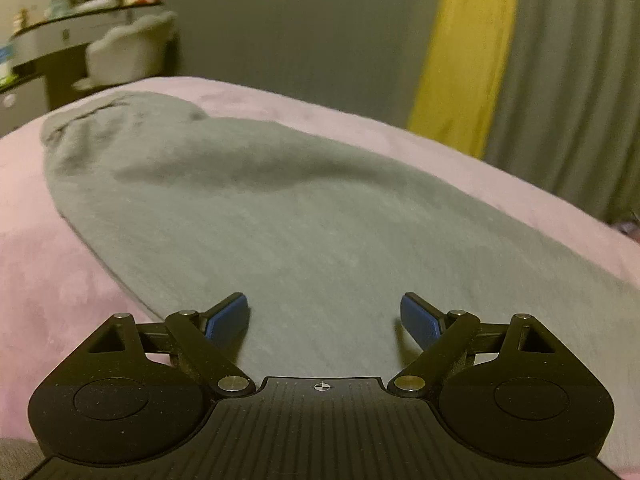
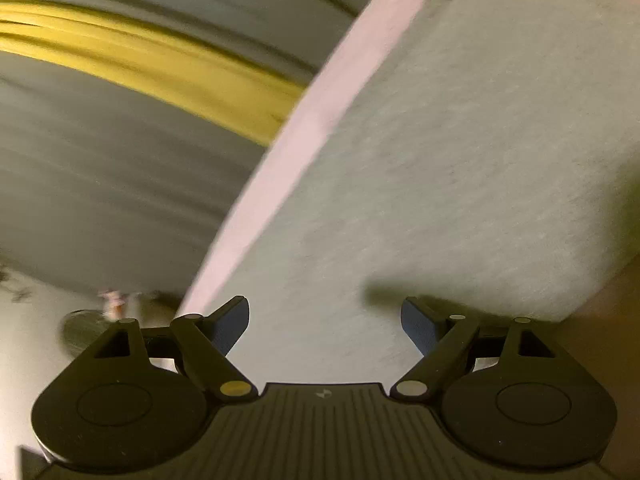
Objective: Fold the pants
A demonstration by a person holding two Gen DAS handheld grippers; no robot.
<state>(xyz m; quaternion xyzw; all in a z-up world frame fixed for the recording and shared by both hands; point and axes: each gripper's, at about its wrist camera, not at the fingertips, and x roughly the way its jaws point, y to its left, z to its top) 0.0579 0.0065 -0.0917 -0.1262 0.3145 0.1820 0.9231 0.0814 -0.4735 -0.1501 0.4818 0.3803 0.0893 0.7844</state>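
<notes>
On pink bedding (image 1: 60, 280), grey pants (image 1: 280, 220) lie flat, lengthwise away from left gripper (image 1: 324, 316). Left and right gripper (image 2: 325, 320) both spread wide, nothing between the pads. Pinch both layers at the near edge, lift evenly, keep edges aligned.

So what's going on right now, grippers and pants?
Left gripper open, right gripper open, both empty. Grey pants lying on pink bedcover. Nothing in the way.

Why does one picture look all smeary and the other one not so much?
Right wrist view: motion blur streaks the yellow curtain and grey pants. Left wrist view: steadier, pants fairly clear, only the far dresser soft; fisheye bends both.
</notes>
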